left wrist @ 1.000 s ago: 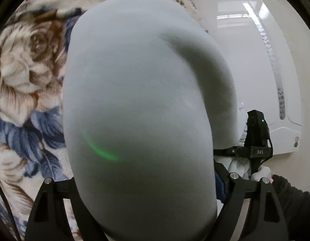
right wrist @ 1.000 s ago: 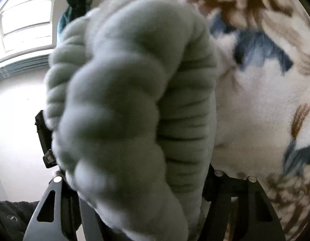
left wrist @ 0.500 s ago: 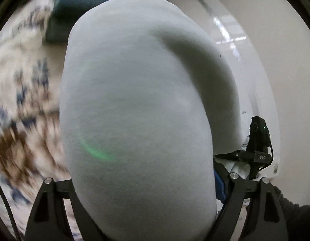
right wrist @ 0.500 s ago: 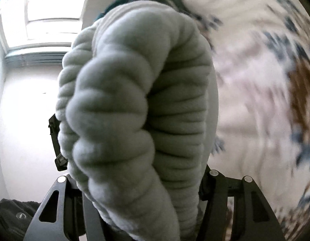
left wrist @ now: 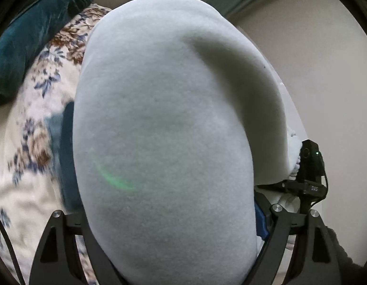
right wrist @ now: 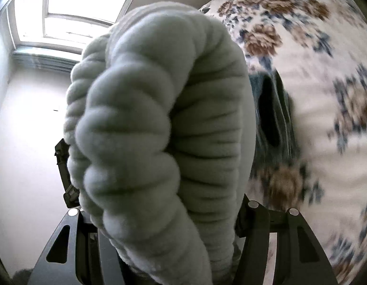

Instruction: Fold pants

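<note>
Light grey fleece pants fill the left wrist view, bulging out between the two black fingers. My left gripper is shut on this smooth part of the pants. In the right wrist view the ribbed, gathered waistband of the pants fills the middle. My right gripper is shut on that waistband. The right gripper also shows at the right edge of the left wrist view, still holding the grey cloth. The fingertips of both grippers are hidden by the cloth.
A floral blanket in white, brown and blue lies below; it also shows in the right wrist view. A dark teal garment lies at the top left, and a dark teal piece lies behind the waistband. A window and pale walls stand beyond.
Both grippers have swung with the pants still held: the views have tilted from the floral blanket close below toward the far bed edge, walls and window. The grips have not changed.
</note>
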`<state>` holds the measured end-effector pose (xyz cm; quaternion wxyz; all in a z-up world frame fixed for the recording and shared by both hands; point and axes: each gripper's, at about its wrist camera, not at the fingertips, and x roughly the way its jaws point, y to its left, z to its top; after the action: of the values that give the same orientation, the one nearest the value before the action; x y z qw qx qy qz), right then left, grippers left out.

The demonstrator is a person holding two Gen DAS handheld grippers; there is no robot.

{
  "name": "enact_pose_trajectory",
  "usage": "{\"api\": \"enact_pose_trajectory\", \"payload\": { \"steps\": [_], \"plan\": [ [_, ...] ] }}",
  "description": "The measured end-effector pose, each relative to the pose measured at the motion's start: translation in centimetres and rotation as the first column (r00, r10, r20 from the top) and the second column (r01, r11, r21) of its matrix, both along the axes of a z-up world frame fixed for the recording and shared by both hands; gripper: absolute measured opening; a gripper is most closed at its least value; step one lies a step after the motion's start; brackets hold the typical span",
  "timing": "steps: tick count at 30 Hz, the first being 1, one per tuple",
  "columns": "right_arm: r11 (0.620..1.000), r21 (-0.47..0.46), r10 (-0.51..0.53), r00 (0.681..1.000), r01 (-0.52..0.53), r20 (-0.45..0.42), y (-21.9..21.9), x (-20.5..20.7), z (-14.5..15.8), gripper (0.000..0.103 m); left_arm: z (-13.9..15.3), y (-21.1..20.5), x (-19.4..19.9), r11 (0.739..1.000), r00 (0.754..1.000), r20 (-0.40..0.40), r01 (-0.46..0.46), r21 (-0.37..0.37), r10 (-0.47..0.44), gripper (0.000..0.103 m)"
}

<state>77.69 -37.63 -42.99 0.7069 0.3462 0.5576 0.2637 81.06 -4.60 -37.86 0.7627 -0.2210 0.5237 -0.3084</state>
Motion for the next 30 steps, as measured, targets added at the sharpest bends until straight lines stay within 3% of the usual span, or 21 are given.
{"api": "enact_pose_trajectory", "payload": {
  "steps": [2,5,7,9,11,16,19,25,28,30],
  "plan": [
    [0.999,-0.038,0.006,1.0,-0.007,-0.03,0.1,3.5,-1.7,0.063,-2.9,1.1,3.2,1.0,1.0,-0.031,-0.002,0.02,0.002,0.085],
    [0.996,-0.094,-0.015,0.988,0.0,-0.156,0.6,9.7,-7.1,0.07,-8.7,3.0,5.8,0.995,0.991,-0.13,-0.01,0.097,0.022,0.086],
    [0.993,-0.115,-0.042,0.975,0.017,-0.217,0.7,11.1,-10.1,0.071,-12.7,3.5,6.7,0.991,0.979,-0.198,-0.017,0.136,0.044,0.087],
    [0.995,-0.091,-0.057,0.972,0.037,-0.23,0.4,11.1,-11.5,0.072,-14.4,4.2,7.1,0.994,0.974,-0.221,-0.021,0.104,0.043,0.087],
    [0.997,-0.04,-0.066,0.974,0.059,-0.218,-0.3,10.2,-11.3,0.073,-14.4,5.0,7.2,0.999,0.975,-0.221,-0.026,0.043,0.035,0.088],
    [0.996,-0.029,-0.088,0.965,0.084,-0.245,-1.3,8.2,-11.1,0.077,-13.0,5.4,7.9,0.992,0.986,-0.166,0.028,0.119,-0.008,0.089],
    [0.992,-0.056,-0.125,0.968,0.115,-0.219,-1.6,7.6,-10.4,0.077,-12.9,6.4,8.9,0.992,0.987,-0.161,0.001,0.129,0.02,0.089],
    [0.961,0.025,-0.257,0.918,0.277,-0.304,-1.8,4.6,-11.1,0.07,-13.2,4.0,9.6,0.986,0.987,-0.159,0.02,0.168,0.007,0.089],
    [0.954,0.066,-0.26,0.917,0.292,-0.303,-1.5,4.4,-10.8,0.07,-12.6,3.3,10.4,0.982,0.989,-0.146,0.025,0.189,0.003,0.089],
    [0.964,0.03,-0.243,0.926,0.262,-0.287,-1.2,4.9,-10.7,0.07,-12.5,3.3,10.7,0.98,0.99,-0.141,0.022,0.196,0.005,0.089]
  ]
}}
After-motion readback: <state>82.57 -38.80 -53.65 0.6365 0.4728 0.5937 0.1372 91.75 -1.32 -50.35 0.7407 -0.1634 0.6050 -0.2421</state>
